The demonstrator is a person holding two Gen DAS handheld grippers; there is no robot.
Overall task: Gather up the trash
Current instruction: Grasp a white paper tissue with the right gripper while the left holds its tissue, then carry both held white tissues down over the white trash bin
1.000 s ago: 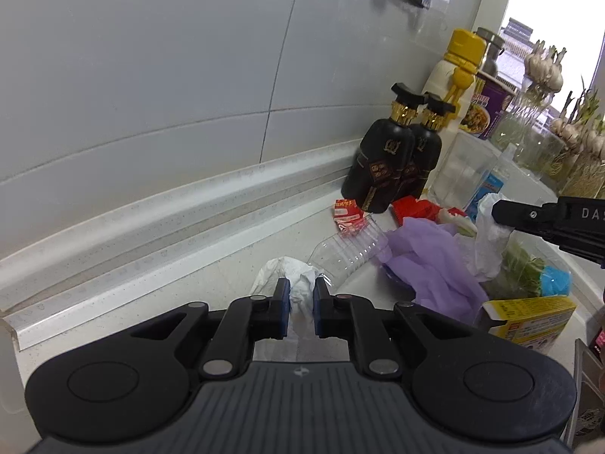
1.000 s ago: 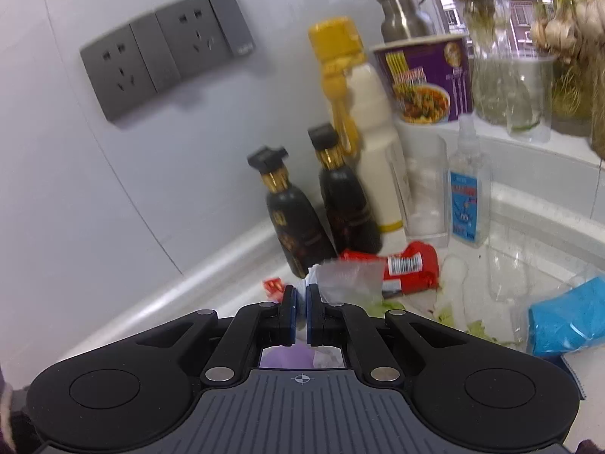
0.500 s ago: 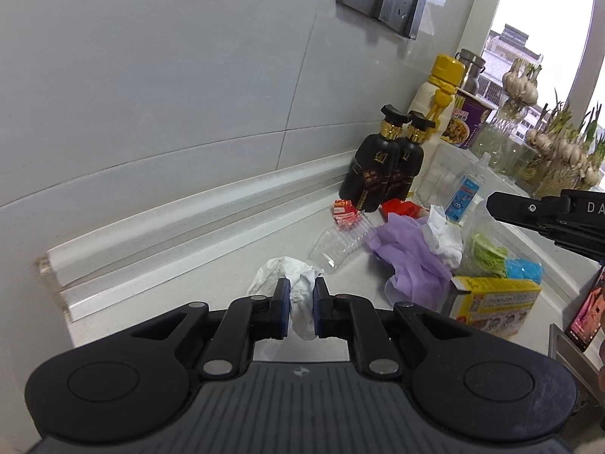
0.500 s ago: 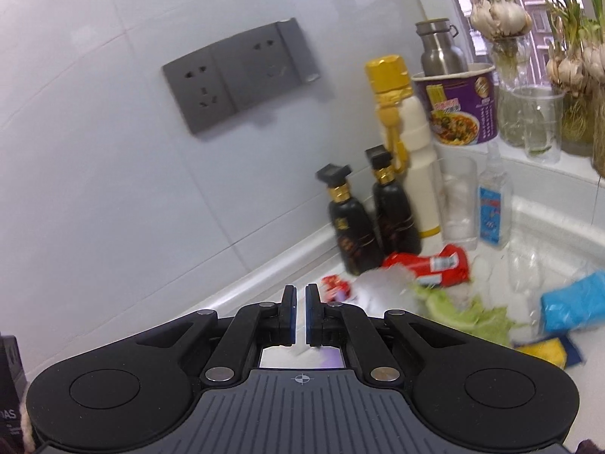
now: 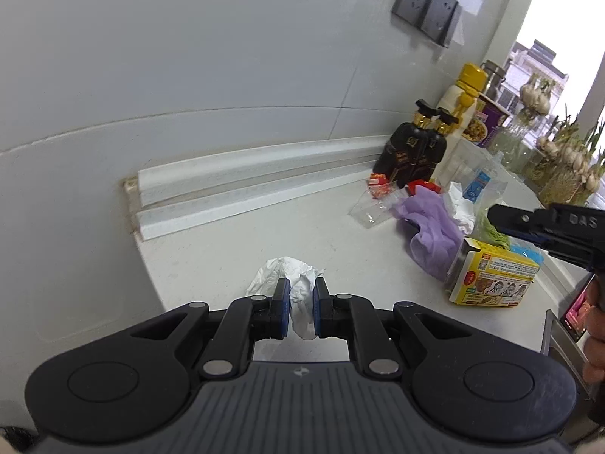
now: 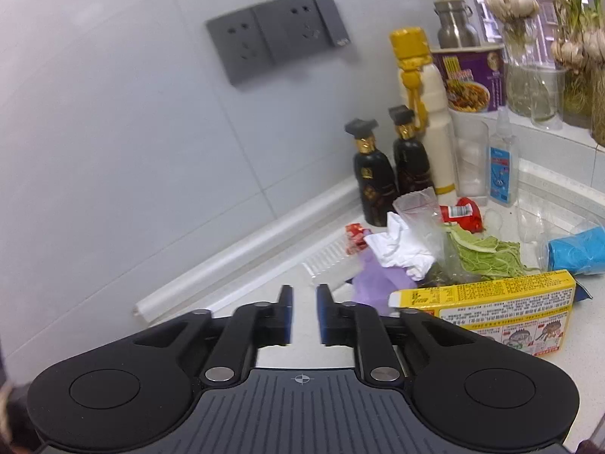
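I am pinching a crumpled white tissue point(image 5: 300, 304) in my left hand-held gripper point(image 5: 301, 304), its blue pads pressing on the paper from both sides, above the white tabletop point(image 5: 227, 242). My right hand-held gripper point(image 6: 303, 312) is opening, its jaws standing a little apart with nothing lying between them. The remaining trash is lying toward two o'clock of the held tissue in the left wrist view: a clear plastic cup point(image 5: 372, 210) on its side, a purple glove point(image 5: 431, 227), another white tissue point(image 5: 462, 208) and a yellow box point(image 5: 491, 278). Two dark bottles point(image 5: 414, 151) are standing by the wall at one o'clock. In the right wrist view, green leaves point(image 6: 487, 255) are lying at twelve o'clock of the yellow box.
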